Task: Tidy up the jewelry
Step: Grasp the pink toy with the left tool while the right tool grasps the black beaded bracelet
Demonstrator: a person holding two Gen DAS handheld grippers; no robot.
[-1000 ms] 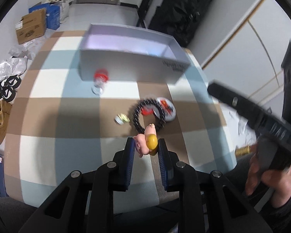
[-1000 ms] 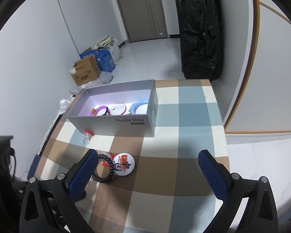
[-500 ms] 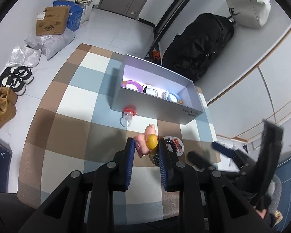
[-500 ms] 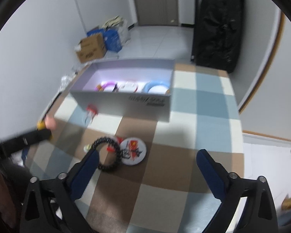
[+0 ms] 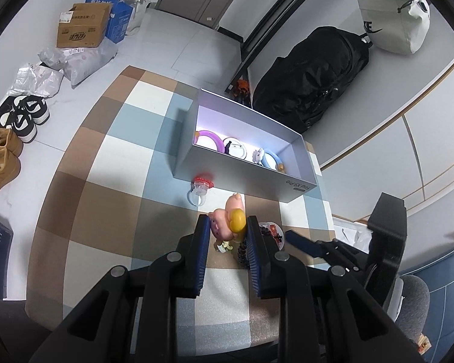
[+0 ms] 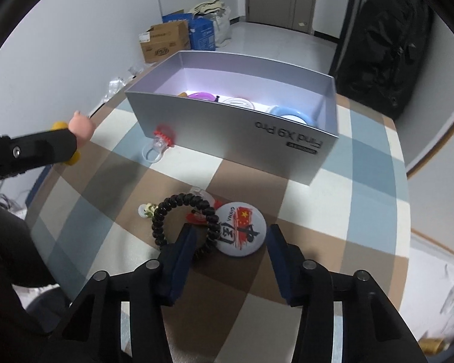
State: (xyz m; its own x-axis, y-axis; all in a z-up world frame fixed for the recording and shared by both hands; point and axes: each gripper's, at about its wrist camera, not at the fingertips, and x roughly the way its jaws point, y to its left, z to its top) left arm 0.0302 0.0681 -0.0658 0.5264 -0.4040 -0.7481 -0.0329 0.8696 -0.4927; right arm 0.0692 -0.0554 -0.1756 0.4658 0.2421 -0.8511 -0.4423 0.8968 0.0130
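The left tongs pinch a pink pig toy with a yellow part, held above the table, which wears a checked cloth of brown, blue and white. From the right wrist view the same toy pokes out past the left tongs at the left edge, off to the side of the box and clear of the cloth.

The right tongs are spread wide and hold nothing. They hang low over a round badge with a red flag print, which lies between the two fingers. Touching the badge on its left is a black bead bracelet, with a red tassel inside its loop; the left finger overlaps the bracelet's near side. Just beside the bracelet, on its left, lies a small gold-coloured trinket, too small to tell what it is.

The grey box stands open at the far side of the table. Inside it lie a purple ring, a white round piece and a blue ring. A clear ring with a red top rests on the cloth against the box's front wall.

On the floor beyond are a cardboard carton, shoes and a black bag.
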